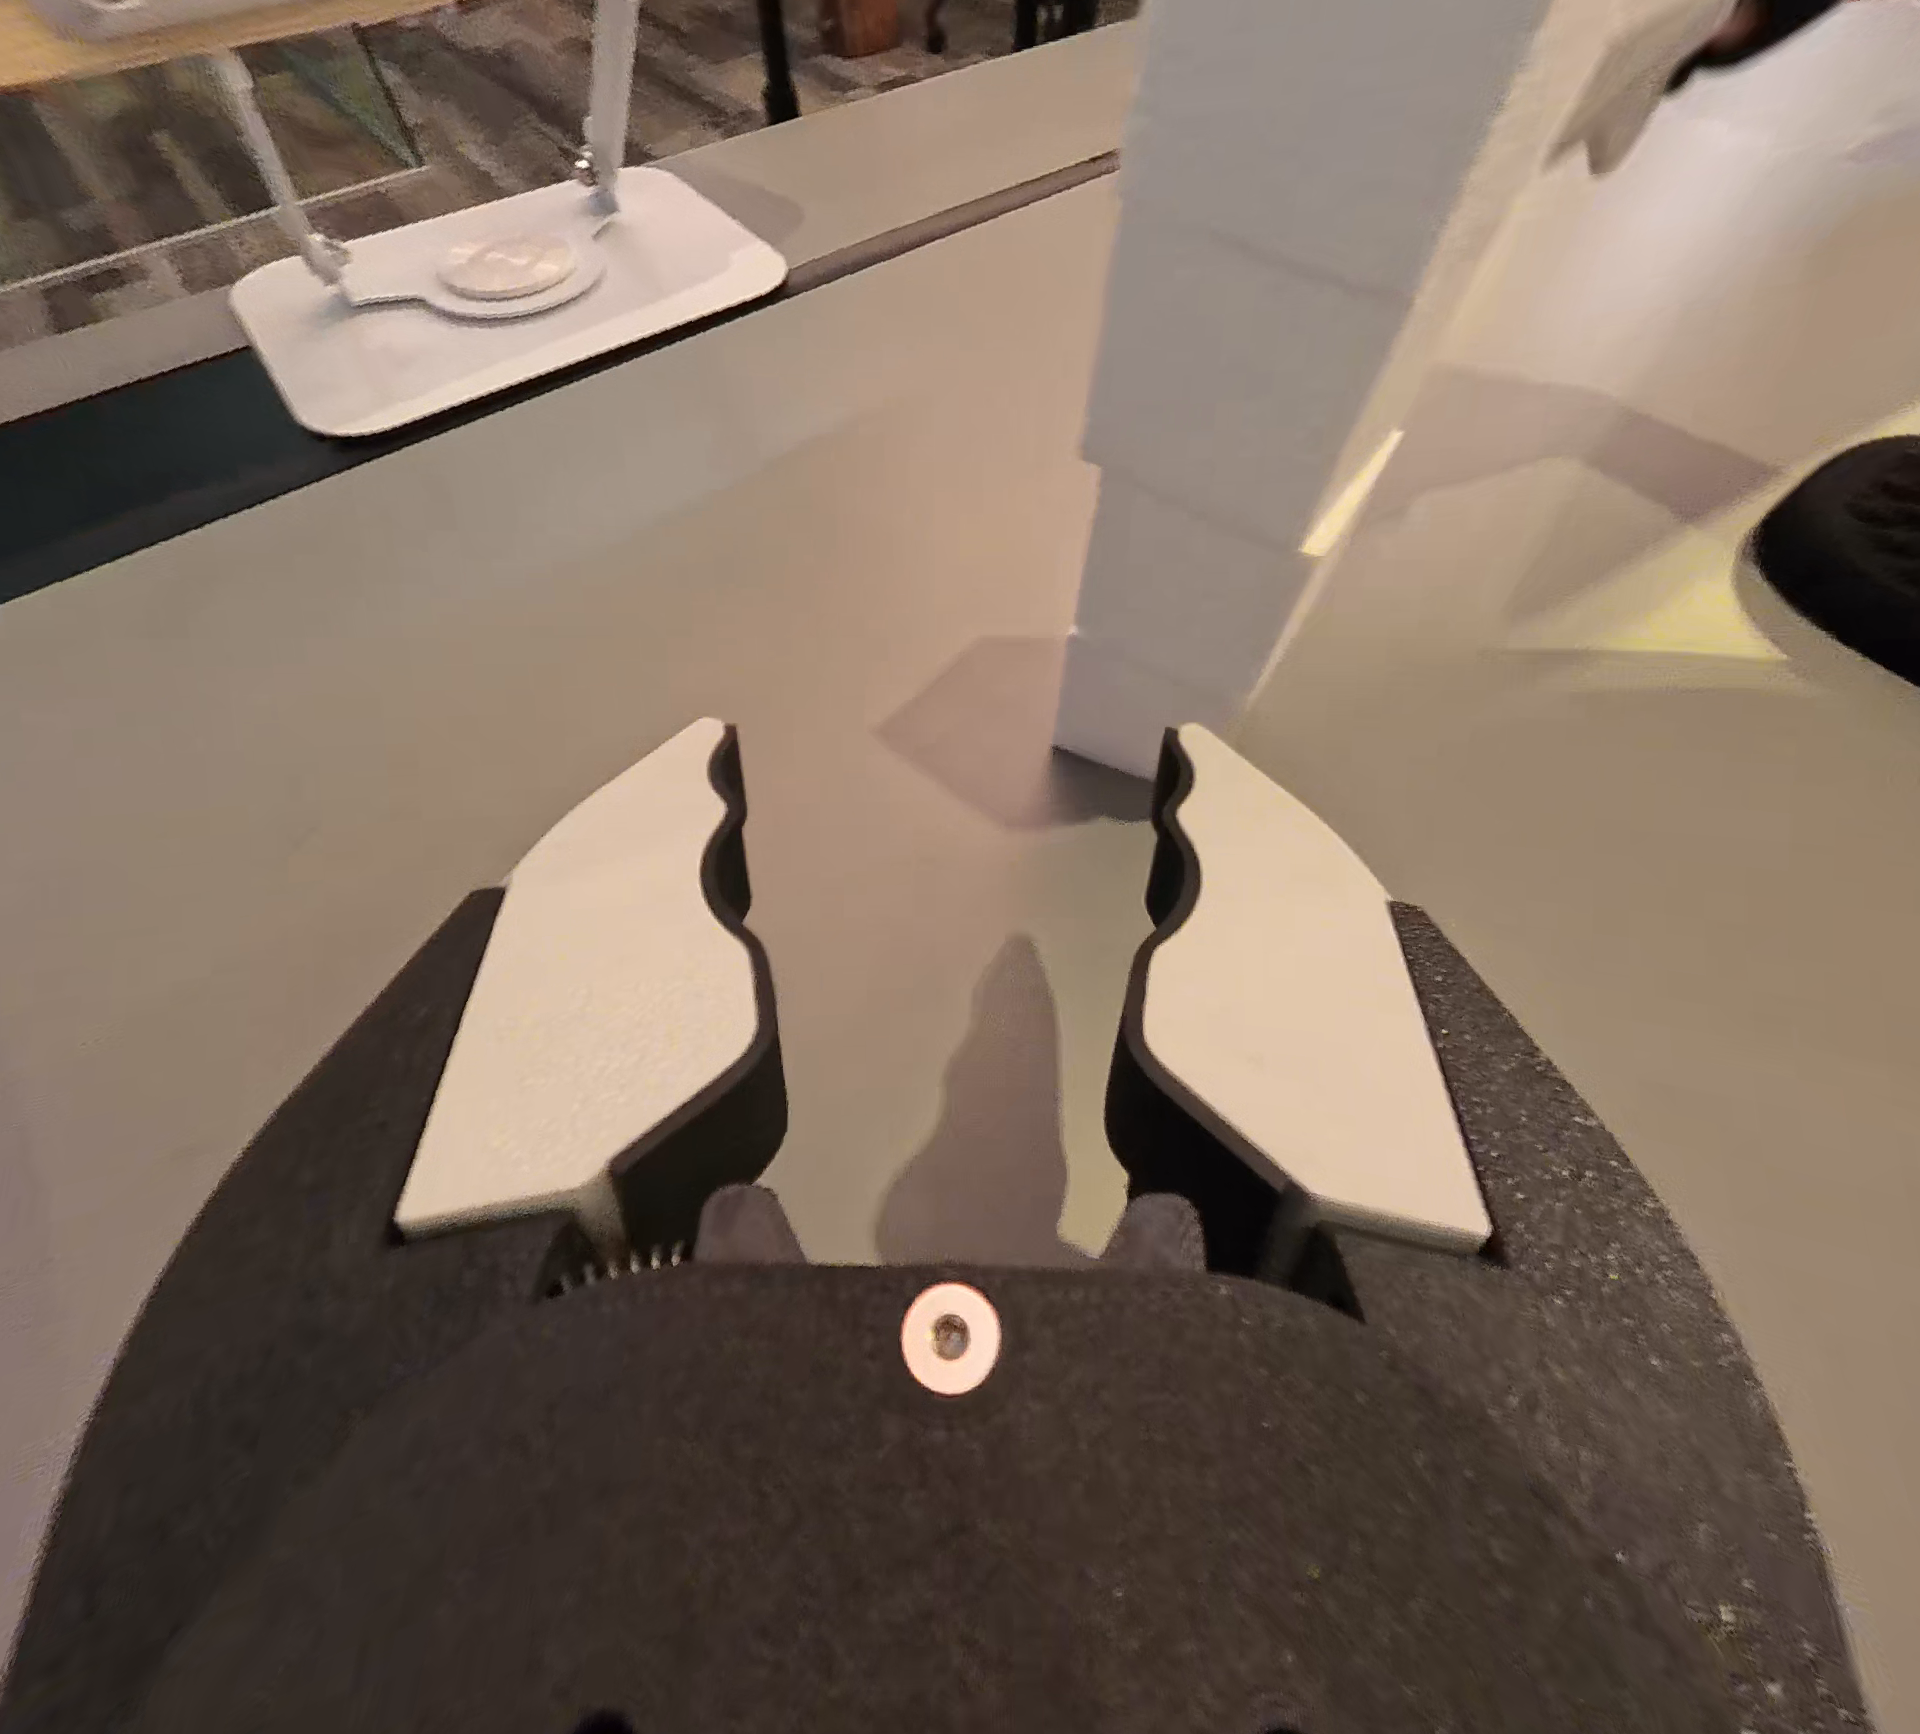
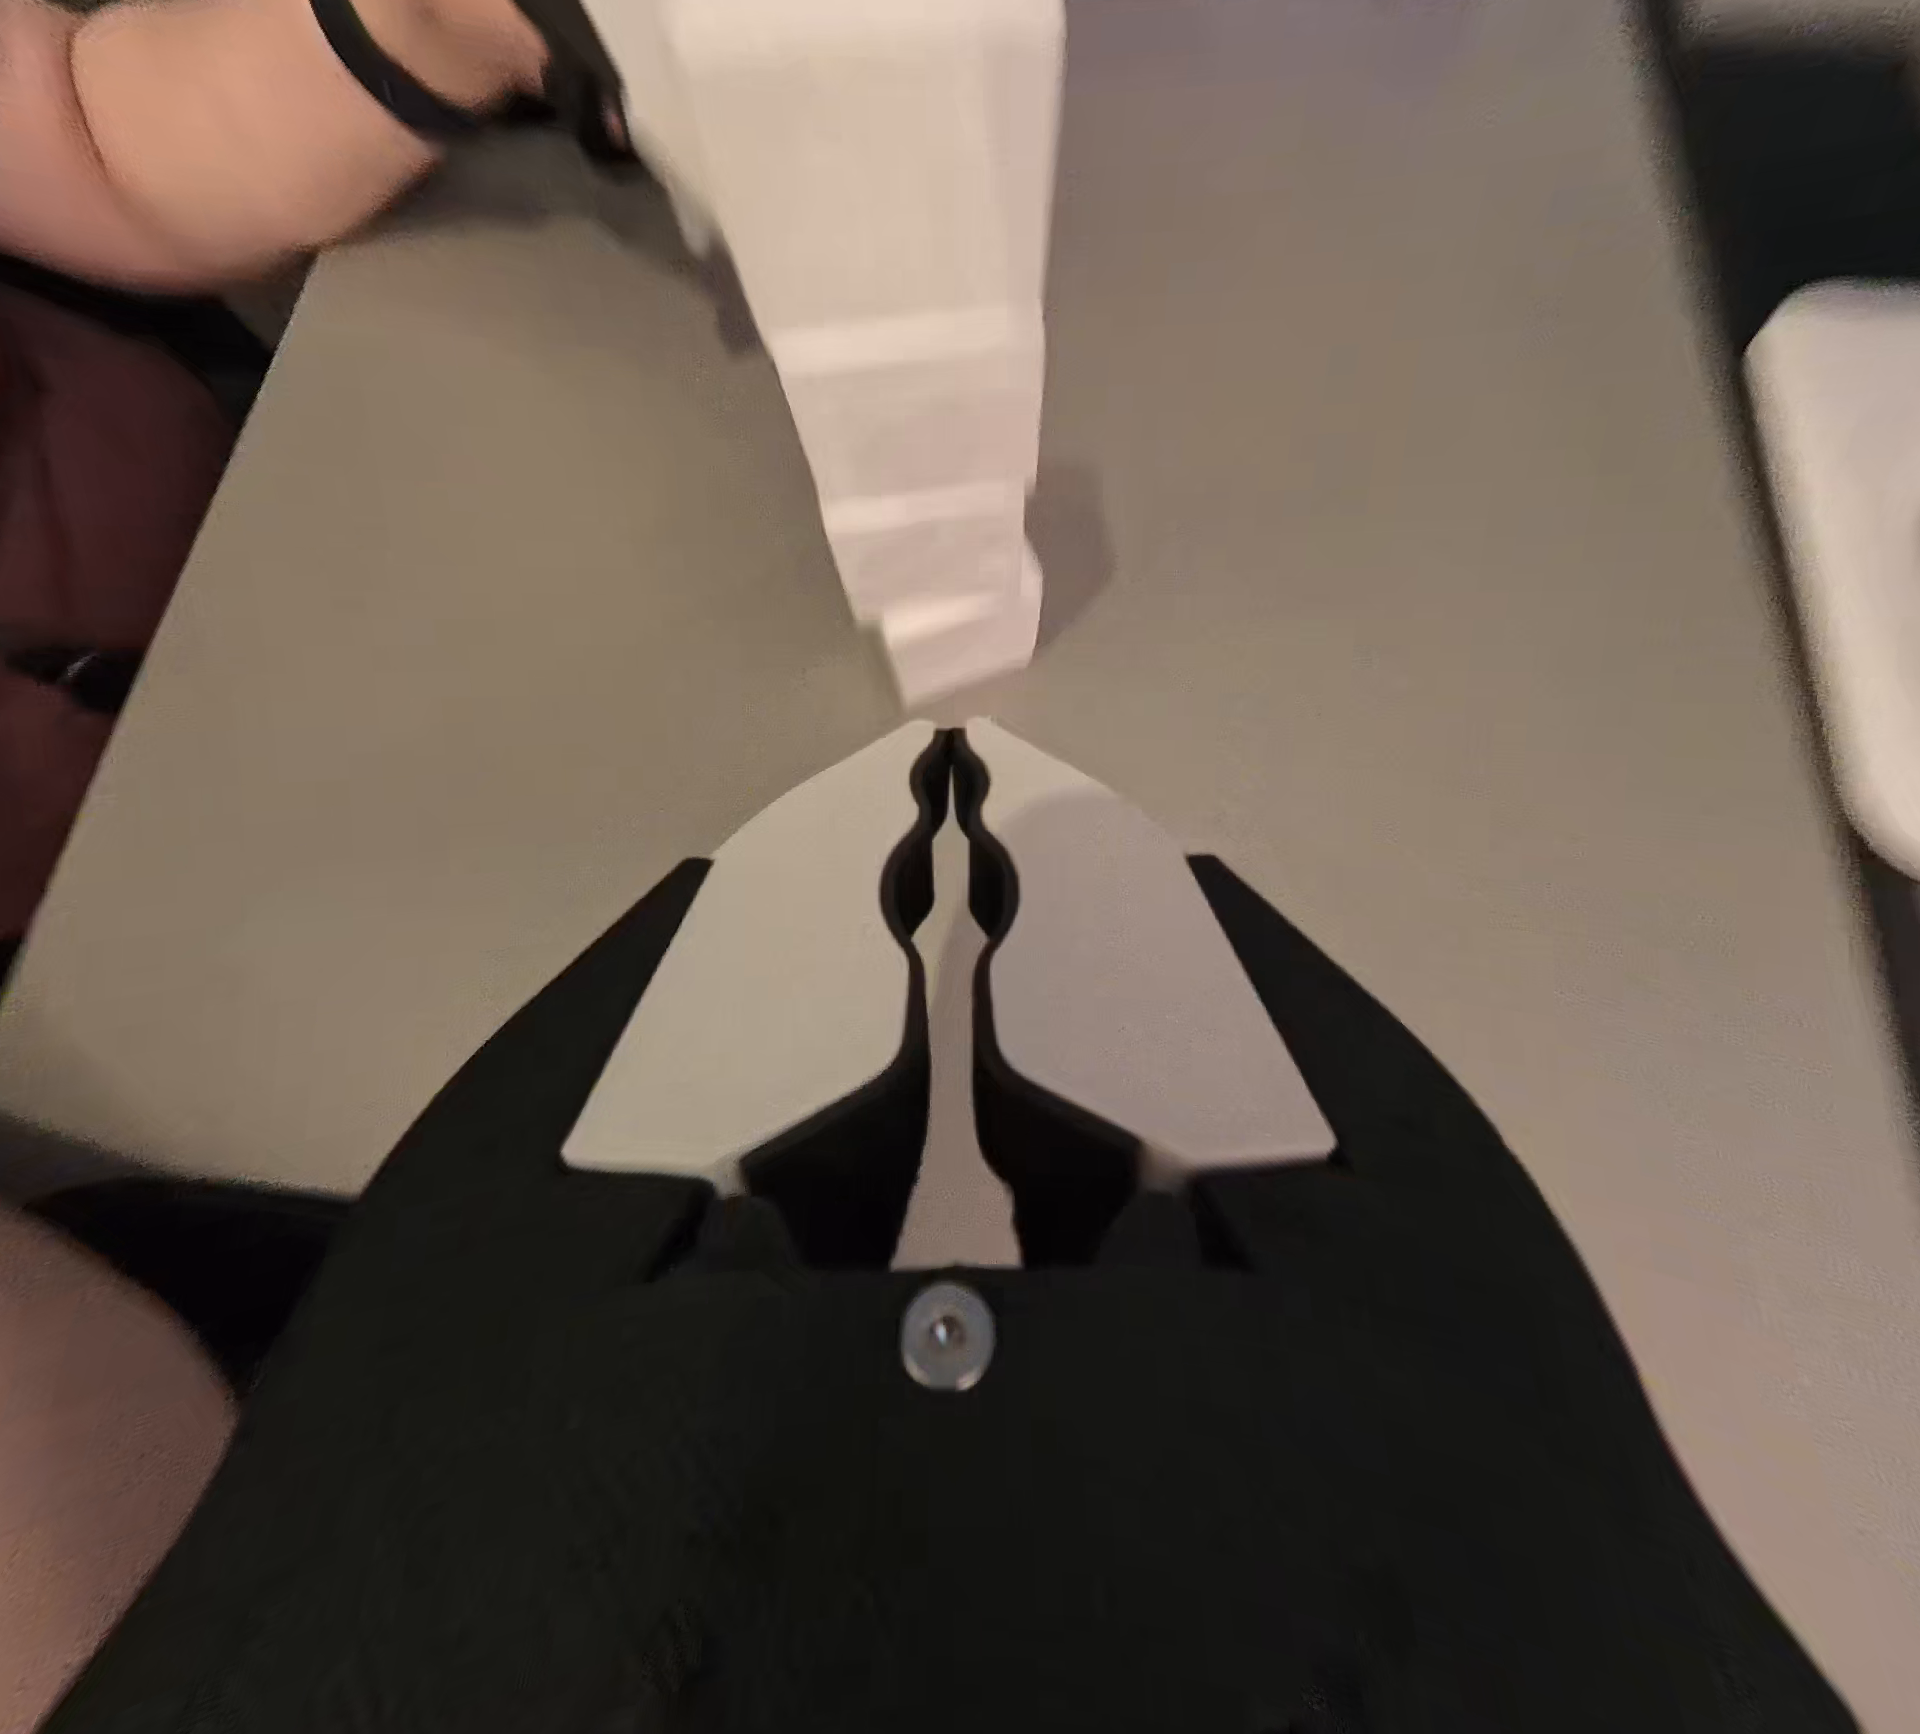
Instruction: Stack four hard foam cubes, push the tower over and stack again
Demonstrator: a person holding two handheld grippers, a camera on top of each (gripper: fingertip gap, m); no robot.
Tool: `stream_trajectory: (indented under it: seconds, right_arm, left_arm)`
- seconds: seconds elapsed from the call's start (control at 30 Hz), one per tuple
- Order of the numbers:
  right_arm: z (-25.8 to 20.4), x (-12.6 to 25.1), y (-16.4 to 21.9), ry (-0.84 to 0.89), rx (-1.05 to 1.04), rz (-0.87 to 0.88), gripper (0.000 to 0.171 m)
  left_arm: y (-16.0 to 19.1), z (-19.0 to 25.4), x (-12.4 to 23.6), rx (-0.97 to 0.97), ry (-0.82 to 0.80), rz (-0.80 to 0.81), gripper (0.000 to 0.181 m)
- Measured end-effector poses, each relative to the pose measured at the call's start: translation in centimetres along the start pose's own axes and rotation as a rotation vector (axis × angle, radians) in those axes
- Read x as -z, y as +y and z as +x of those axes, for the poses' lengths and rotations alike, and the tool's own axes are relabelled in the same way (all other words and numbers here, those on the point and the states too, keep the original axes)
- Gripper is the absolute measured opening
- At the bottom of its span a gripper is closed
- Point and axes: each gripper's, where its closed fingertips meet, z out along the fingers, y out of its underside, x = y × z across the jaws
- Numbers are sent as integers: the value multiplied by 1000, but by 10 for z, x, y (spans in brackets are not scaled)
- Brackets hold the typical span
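Observation:
A tall tower of white foam cubes (image 1: 1226, 354) stands on the grey table (image 1: 520, 645), its cubes slightly offset from one another. My left gripper (image 1: 951, 754) is open and empty, low over the table, with the tower's foot just beyond its right finger (image 1: 1278, 957). In the right wrist view the tower (image 2: 894, 250) is blurred and leans. My right gripper (image 2: 951, 734) is shut and empty, its tips at the tower's foot. The other gripper, held in a hand (image 2: 239, 84), shows beside the tower's upper part at the left.
A white stand with a flat base (image 1: 509, 302) sits at the table's far left edge, holding a white bar above. A dark rounded object (image 1: 1849, 552) lies at the right. A white object (image 2: 1839, 541) sits at the right edge in the right wrist view. The left gripper's tips are roughly 20 cm from the right gripper's.

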Motion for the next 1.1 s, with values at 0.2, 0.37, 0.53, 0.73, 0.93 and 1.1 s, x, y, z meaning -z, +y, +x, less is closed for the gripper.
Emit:
stream_trajectory:
  seconds: [0.2,0.37,0.53,0.73,0.93,1.1]
  right_arm:
    - [2,-28,66,-132,-137,-139,1]
    - [6,-39,64,-104,-337,-250,1]
    - [-26,-58,30,-214,-565,-411,1]
    - [-26,-95,-40,-153,-625,-294,1]
    - [-20,-74,-43,-90,-621,-253,1]
    - [-11,-41,-42,-29,-627,-168,1]
  left_arm:
    - [-2,-33,13,24,-146,19,71]
    - [-3,-57,28,113,-222,41,70]
    - [-6,-71,42,194,-255,92,66]
    - [-7,-76,48,220,-275,101,64]
    - [-20,-99,80,252,-407,219,64]
    - [-23,-108,96,278,-441,273,63]
